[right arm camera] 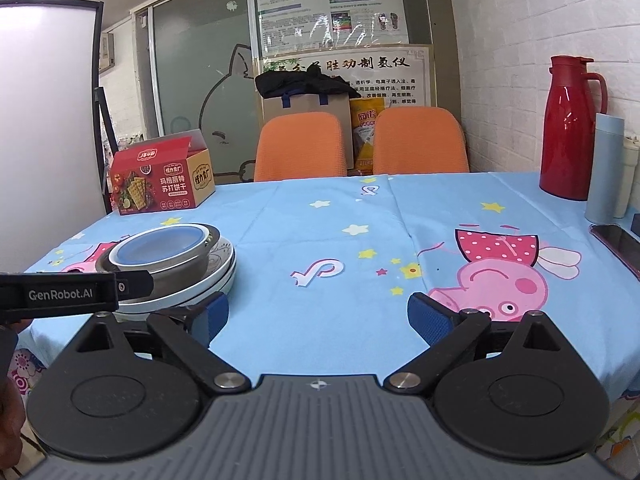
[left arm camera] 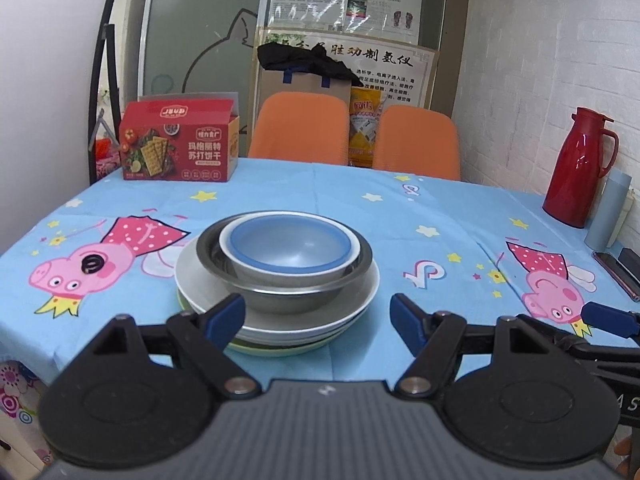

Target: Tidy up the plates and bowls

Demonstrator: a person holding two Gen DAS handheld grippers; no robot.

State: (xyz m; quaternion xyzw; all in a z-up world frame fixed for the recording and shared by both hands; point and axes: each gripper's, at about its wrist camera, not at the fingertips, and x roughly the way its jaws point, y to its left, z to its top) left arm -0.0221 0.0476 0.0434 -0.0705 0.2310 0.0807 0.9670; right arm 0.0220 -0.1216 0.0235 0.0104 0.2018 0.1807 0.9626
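One stack stands on the table. A blue-and-white bowl (left arm camera: 290,242) sits inside a steel bowl (left arm camera: 288,284), on white plates (left arm camera: 280,322) over a pale green plate (left arm camera: 276,349). My left gripper (left arm camera: 318,318) is open and empty, just short of the stack's near edge. In the right wrist view the stack (right arm camera: 172,268) is at the left, partly hidden by the left gripper's body (right arm camera: 76,292). My right gripper (right arm camera: 318,318) is open and empty above bare tablecloth, to the right of the stack.
A red cracker box (left arm camera: 178,144) stands at the far left of the table. A red thermos (left arm camera: 578,168), a pale blue bottle (right arm camera: 606,168) and a phone (right arm camera: 618,246) are at the right edge. Two orange chairs (left arm camera: 304,128) stand behind the table. A small black ring (left arm camera: 93,264) lies left of the stack.
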